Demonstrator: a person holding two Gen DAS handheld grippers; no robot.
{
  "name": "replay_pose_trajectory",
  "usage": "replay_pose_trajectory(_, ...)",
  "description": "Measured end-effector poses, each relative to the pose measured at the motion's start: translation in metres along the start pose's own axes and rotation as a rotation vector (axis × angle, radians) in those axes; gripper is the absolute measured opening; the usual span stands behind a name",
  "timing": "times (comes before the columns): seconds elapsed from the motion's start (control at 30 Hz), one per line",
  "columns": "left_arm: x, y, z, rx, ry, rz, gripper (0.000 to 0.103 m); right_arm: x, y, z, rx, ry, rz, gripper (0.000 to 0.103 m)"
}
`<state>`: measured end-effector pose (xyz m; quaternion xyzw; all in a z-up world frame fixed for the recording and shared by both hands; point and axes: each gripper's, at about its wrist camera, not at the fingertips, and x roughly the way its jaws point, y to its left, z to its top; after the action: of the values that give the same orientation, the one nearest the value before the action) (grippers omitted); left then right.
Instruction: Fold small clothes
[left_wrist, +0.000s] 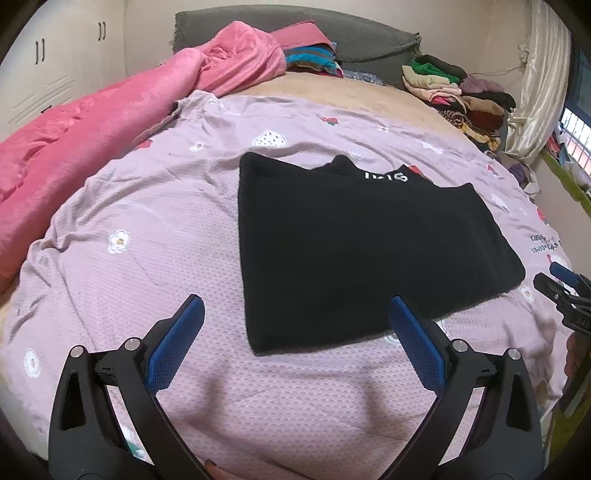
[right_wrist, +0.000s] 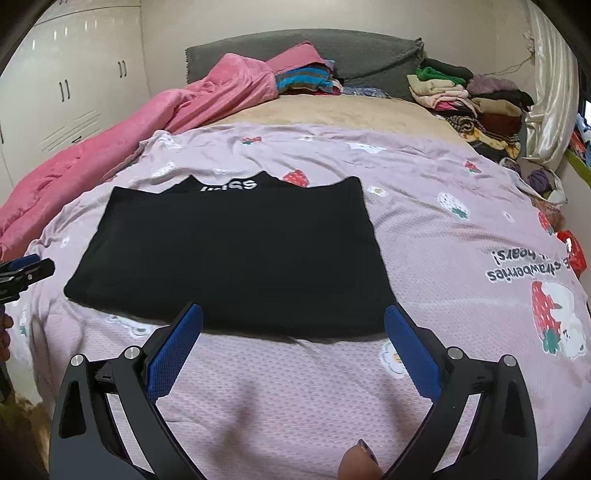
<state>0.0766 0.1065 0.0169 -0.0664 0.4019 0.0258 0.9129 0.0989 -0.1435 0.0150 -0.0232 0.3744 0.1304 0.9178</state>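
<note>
A black garment (left_wrist: 354, 240), folded into a flat rectangle with white lettering at its far edge, lies on the lilac strawberry-print bedspread (left_wrist: 147, 236). The left gripper (left_wrist: 295, 314) hovers over its near edge with fingers spread wide and nothing between them; the right gripper (right_wrist: 293, 319) does the same from the other side, its fingers equally apart. A rumpled pink blanket (left_wrist: 92, 122) runs along the left of the bed, well apart from the garment. Stacked clothes (left_wrist: 458, 92) sit at the far right corner beside a grey headboard (right_wrist: 369, 55).
</note>
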Motion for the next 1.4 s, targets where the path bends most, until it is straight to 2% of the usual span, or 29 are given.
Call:
replay_pose_trajectory(0.73, -0.011, 0.038, 0.006, -0.069, -0.026, 0.065, 0.093, 0.006, 0.086, 0.014, -0.153, -0.008, 0.120, 0.098)
replay_pose_trajectory(1.1, 0.003, 0.046, 0.014, -0.082, -0.008, 0.107, 0.093, 0.029, 0.138, 0.010, -0.254, 0.025, 0.187, 0.098)
replay_pose_trajectory(1.4, 0.031, 0.053, 0.033, -0.083, 0.017, 0.127, 0.093, 0.045, 0.173, 0.002, -0.332, 0.043, 0.223, 0.098)
